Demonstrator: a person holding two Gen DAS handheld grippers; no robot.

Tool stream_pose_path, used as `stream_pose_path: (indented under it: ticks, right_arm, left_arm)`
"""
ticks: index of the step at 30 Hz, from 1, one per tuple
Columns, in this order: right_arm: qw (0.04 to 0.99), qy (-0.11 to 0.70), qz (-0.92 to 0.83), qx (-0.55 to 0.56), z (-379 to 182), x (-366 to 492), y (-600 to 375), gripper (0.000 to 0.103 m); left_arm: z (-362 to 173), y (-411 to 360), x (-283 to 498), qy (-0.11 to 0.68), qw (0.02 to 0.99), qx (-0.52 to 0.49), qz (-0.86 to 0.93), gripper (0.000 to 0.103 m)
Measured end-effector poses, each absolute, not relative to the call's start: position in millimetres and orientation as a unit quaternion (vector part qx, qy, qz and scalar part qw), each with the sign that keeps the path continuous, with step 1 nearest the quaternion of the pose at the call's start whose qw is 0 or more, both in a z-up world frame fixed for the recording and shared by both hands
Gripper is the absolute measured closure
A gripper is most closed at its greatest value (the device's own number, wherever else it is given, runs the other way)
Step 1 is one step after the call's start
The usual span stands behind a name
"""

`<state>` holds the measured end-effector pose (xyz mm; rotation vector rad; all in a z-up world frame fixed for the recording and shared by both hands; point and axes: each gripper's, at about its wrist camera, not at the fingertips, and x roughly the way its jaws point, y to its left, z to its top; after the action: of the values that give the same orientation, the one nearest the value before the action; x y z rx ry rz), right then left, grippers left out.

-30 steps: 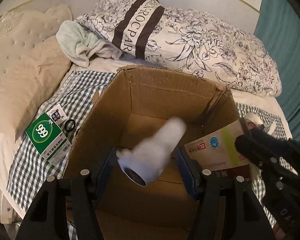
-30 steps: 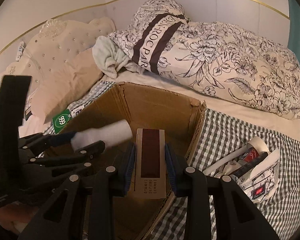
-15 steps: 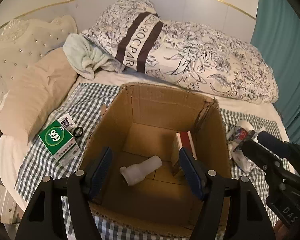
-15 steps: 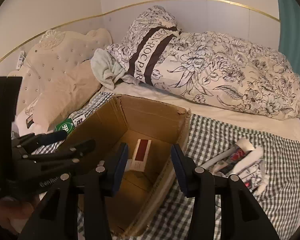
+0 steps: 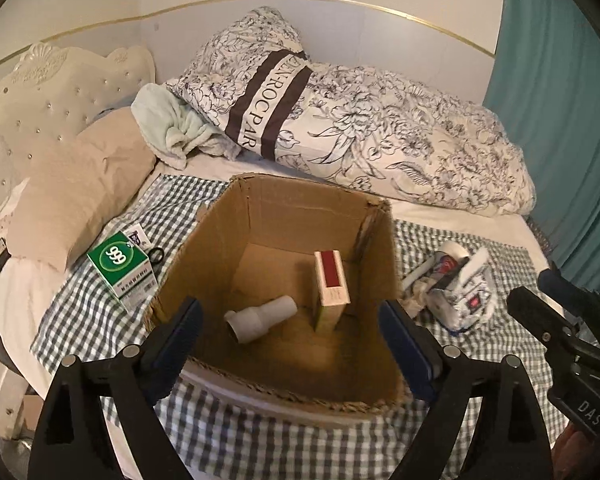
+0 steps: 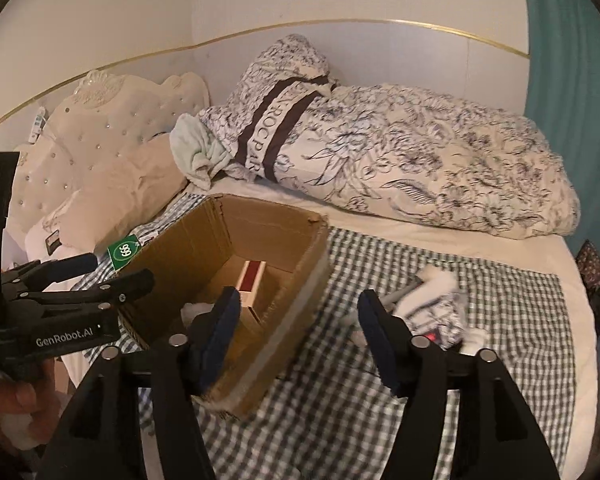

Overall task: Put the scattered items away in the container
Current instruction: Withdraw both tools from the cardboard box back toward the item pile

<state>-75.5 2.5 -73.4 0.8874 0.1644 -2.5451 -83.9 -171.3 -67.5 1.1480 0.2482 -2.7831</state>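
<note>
The open brown cardboard box [image 5: 260, 208] sits on the blue-and-white checked cloth [image 5: 80, 312] on the bed; inside it a small white plastic bottle [image 5: 260, 316] lies on its side and a tall cream-and-red carton [image 5: 332, 280] stands up just beside it, so two things are already put away; the left claw [image 5: 290, 340] is wide and holds nothing, hanging over the near edge of the box; the right claw [image 6: 296, 332] is wide and holds nothing too, over the cloth just right of the box; still out are the green square carton with "999" on it [image 5: 122, 266] to the left of the box, a small black ring [image 5: 155, 255] touching that carton, and a messy pile of white tubes and packets [image 5: 458, 284] to the right; the next job looks like fetching one of these; the right claw is close to the pile, so it should come down over one tube, not the whole heap, and pinch it across its thin side; the left claw should take the green carton across its short sides, since the flat top is wide; the box walls stand tall, so each thing must be lifted over the rim before letting go; there is bare floor in the box in front of the bottle; the pillows [image 5: 72, 184] and flowered quilt [image 5: 400, 136] are well back, so the cloth on both sides gives room to move.
</note>
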Motion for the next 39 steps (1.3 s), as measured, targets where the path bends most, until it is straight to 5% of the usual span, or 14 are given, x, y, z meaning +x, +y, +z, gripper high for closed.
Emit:
stream_pose_path:
  ticks: [5, 15, 39]
  right_arm:
    - [0.198, 0.057, -0.934, 0.291, -53.9, -53.3, 29.3, 0.012]
    - [0.16, 0.061, -0.947, 0.273, -33.8, -20.2, 74.4, 0.001]
    - [0.08, 0.02, -0.968, 0.235, 0.5, 51.0, 190.8, 0.0]
  left_arm:
    - [-51.9, -153.3, -66.7, 0.078, 0.055, 0.369, -0.925, 0.004]
    - [-18.5, -115.4, -33.3, 0.062, 0.037, 0.329, -0.942, 0.0]
    - [17.3, -26.5, 6.3, 0.029, -0.013, 0.284, -0.958, 0.0]
